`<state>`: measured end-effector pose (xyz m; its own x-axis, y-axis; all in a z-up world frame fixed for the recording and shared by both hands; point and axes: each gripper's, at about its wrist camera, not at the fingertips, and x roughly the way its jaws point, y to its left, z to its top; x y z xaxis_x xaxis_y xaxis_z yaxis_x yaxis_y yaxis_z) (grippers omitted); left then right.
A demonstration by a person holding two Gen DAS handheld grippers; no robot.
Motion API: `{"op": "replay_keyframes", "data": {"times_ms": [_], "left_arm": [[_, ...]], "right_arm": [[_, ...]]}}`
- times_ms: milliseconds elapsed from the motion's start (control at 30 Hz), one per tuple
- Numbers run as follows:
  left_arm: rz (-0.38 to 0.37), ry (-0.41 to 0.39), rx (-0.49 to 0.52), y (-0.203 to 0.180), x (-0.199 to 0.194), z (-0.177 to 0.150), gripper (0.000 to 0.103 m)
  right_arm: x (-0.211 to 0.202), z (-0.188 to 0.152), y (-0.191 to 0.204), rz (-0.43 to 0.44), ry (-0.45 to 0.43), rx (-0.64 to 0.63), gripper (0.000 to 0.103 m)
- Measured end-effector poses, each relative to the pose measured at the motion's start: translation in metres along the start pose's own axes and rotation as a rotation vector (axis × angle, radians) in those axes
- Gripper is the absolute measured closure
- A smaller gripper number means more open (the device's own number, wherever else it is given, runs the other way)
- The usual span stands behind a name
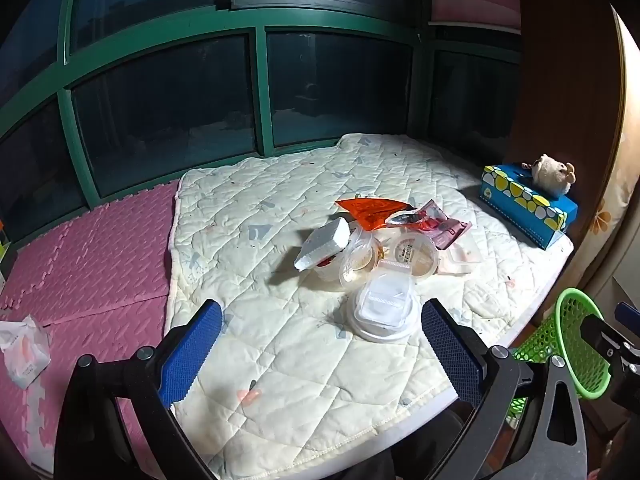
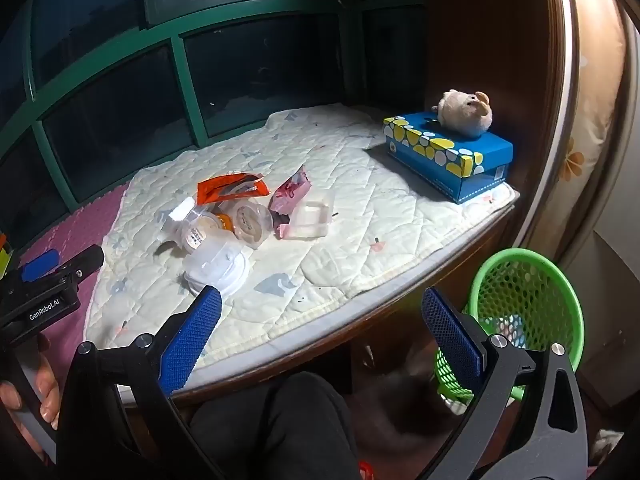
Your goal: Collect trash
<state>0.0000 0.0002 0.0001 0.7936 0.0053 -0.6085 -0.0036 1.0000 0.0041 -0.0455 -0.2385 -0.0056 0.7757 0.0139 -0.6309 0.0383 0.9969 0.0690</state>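
A heap of trash lies on the cream quilted pad (image 1: 280, 360): a white foam block (image 1: 324, 248), an orange wrapper (image 1: 370, 212), a pink wrapper (image 1: 436, 226), round plastic cups (image 1: 412, 258) and a clear lidded box on a white lid (image 1: 382, 312). My left gripper (image 1: 322, 344) hovers open just short of that box, nothing between its blue pads. The right wrist view shows the same heap (image 2: 228, 220), and a clear square tray (image 2: 314, 218). My right gripper (image 2: 322, 336) is open over the pad's front edge, empty. A green mesh basket (image 2: 528, 300) stands on the floor at right.
A blue spotted tissue box (image 2: 448, 156) with a small plush toy (image 2: 466, 114) sits at the pad's far right by a wooden panel. Pink foam mats (image 1: 88, 256) lie left of the pad, with a white packet (image 1: 24, 350). Dark green-framed windows run behind. A person's knee (image 2: 296, 412) is below the ledge.
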Motion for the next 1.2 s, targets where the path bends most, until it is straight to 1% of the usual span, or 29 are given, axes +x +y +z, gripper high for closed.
{"op": "replay_keyframes", "data": {"times_ms": [133,167,200,233,300,400,1200], "left_arm": [[0.003,-0.003,-0.012,0.004,0.0,0.001,0.006],[0.011,-0.008,0.002,-0.001,0.0,-0.003,0.006],[0.017,0.005,0.016,-0.005,0.004,-0.001,0.006],[0.022,0.0,0.021,-0.009,0.003,-0.001,0.006],[0.0,-0.01,0.009,-0.002,0.0,-0.001,0.006],[-0.006,-0.002,0.007,-0.002,0.0,-0.002,0.006],[-0.014,0.023,0.008,-0.015,0.006,-0.008,0.006]], "right_arm": [[0.0,0.001,0.0,0.003,0.004,-0.003,0.004],[0.0,0.001,0.0,0.004,0.004,-0.004,0.004],[0.0,0.002,0.0,0.005,0.003,-0.005,0.004],[0.0,0.002,-0.001,0.003,0.002,-0.007,0.004],[0.0,0.0,-0.001,-0.007,0.004,0.002,0.004],[-0.002,0.0,0.0,-0.011,0.004,0.007,0.004],[0.0,-0.004,-0.011,-0.027,0.013,0.032,0.004]]}}
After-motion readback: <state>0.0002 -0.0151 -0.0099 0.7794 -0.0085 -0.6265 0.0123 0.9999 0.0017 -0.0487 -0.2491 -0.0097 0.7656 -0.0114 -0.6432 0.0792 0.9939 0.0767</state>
